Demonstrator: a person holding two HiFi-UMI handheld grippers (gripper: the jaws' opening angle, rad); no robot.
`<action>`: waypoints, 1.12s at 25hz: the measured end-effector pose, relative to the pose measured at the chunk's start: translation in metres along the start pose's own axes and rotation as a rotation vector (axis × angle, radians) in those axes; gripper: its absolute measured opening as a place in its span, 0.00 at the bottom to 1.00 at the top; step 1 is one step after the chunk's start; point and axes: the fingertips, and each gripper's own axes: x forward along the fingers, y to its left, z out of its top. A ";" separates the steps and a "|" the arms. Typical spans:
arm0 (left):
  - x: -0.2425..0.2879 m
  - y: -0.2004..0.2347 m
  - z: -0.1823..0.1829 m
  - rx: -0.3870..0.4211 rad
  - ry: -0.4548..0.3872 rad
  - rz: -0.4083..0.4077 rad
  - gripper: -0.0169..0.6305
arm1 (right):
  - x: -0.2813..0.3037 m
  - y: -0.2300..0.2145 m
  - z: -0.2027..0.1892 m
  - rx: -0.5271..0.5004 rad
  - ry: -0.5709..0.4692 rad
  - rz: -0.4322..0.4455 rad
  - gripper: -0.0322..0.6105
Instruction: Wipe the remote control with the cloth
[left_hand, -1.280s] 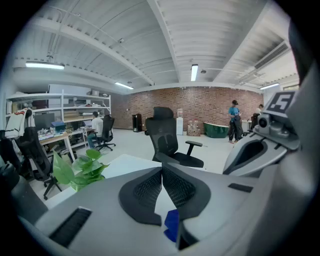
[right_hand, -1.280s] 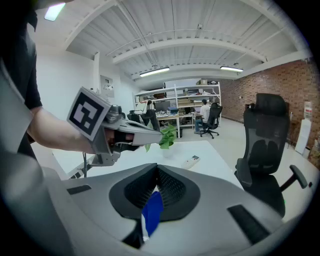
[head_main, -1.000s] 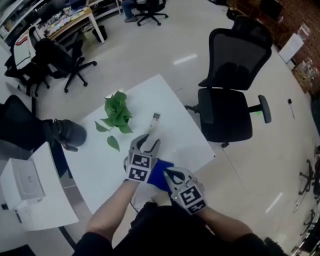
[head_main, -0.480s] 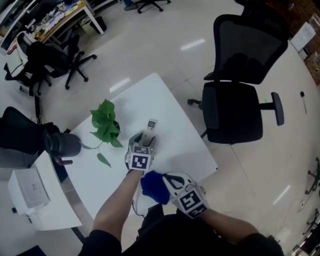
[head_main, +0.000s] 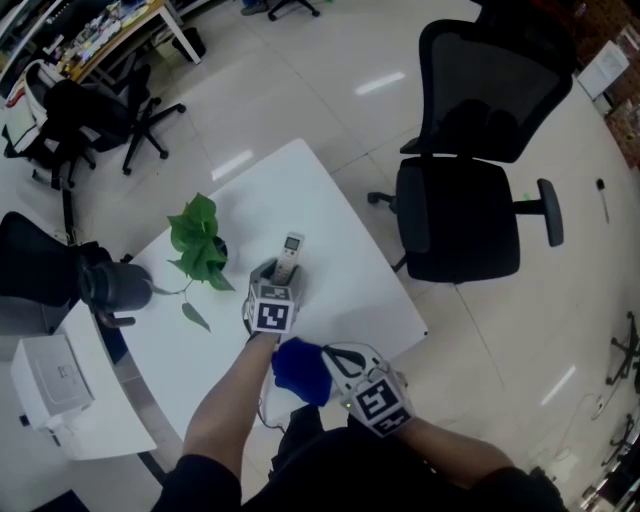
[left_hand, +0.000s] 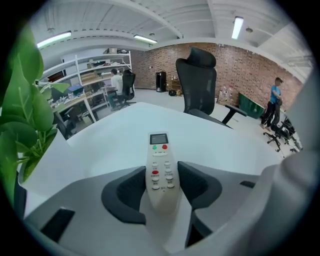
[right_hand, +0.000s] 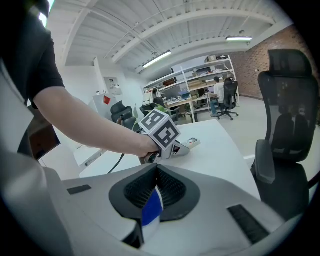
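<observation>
Here the down-tilted left gripper (head_main: 277, 273) has just been closing its fingers onto the remote control (left_hand: 161, 165); at 6 o'clock, the right gripper (head_main: 323, 362) clenches the blue cloth (head_main: 298, 370) near the table (head_main: 320, 210) edge.

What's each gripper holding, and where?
Right gripper: blue cloth, a fold pinched between shut jaws. Left gripper: jaws just closed on the lower end of the remote control.

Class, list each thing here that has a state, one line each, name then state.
remote control, flat on the table, buttons up
left gripper, jaws have just been closing, pads on the remote control
cloth, bunched up
right gripper, shut on the cloth
office chair, empty
</observation>
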 end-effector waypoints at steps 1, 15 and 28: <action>-0.001 0.000 0.000 0.004 -0.002 0.003 0.35 | -0.001 0.002 -0.001 -0.001 -0.002 -0.002 0.06; -0.110 -0.031 -0.008 0.008 -0.179 -0.097 0.34 | -0.015 0.062 0.001 -0.058 -0.055 -0.069 0.06; -0.294 -0.032 -0.090 0.074 -0.351 -0.129 0.34 | -0.044 0.163 -0.008 -0.118 -0.160 -0.260 0.06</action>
